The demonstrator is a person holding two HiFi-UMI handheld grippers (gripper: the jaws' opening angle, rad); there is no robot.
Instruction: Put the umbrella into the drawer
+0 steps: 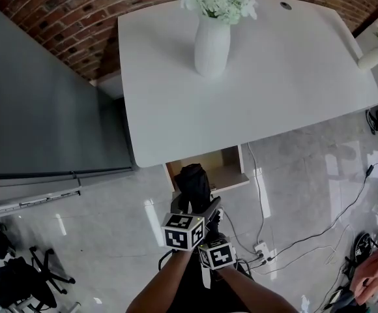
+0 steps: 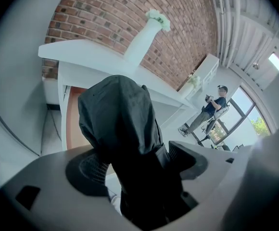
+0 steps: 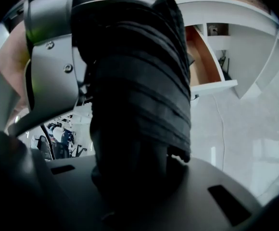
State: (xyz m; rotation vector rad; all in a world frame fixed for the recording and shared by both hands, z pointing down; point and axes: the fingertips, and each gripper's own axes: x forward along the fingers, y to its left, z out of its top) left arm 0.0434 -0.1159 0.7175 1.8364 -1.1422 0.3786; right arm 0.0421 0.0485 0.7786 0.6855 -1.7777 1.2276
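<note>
A folded black umbrella (image 1: 193, 182) hangs just in front of the open drawer (image 1: 227, 169), which has a wooden inside and sits under the white desk. My left gripper (image 1: 198, 205) is shut on the umbrella's cloth, which fills the left gripper view (image 2: 122, 129) between the pads (image 2: 89, 170). My right gripper (image 1: 212, 231) is shut on the umbrella (image 3: 139, 95) lower down, nearer me. The left gripper's grey body (image 3: 48, 57) shows in the right gripper view, beside the drawer (image 3: 203, 57). The drawer's brown inside (image 2: 74, 121) lies behind the umbrella in the left gripper view.
The white desk (image 1: 287, 77) carries a white vase of flowers (image 1: 212, 44) and a smaller vase (image 1: 373, 56) at its right edge. A grey cabinet (image 1: 39, 109) stands left. Cables and a power strip (image 1: 262, 248) lie on the floor right of the drawer. A person (image 2: 209, 112) stands far off.
</note>
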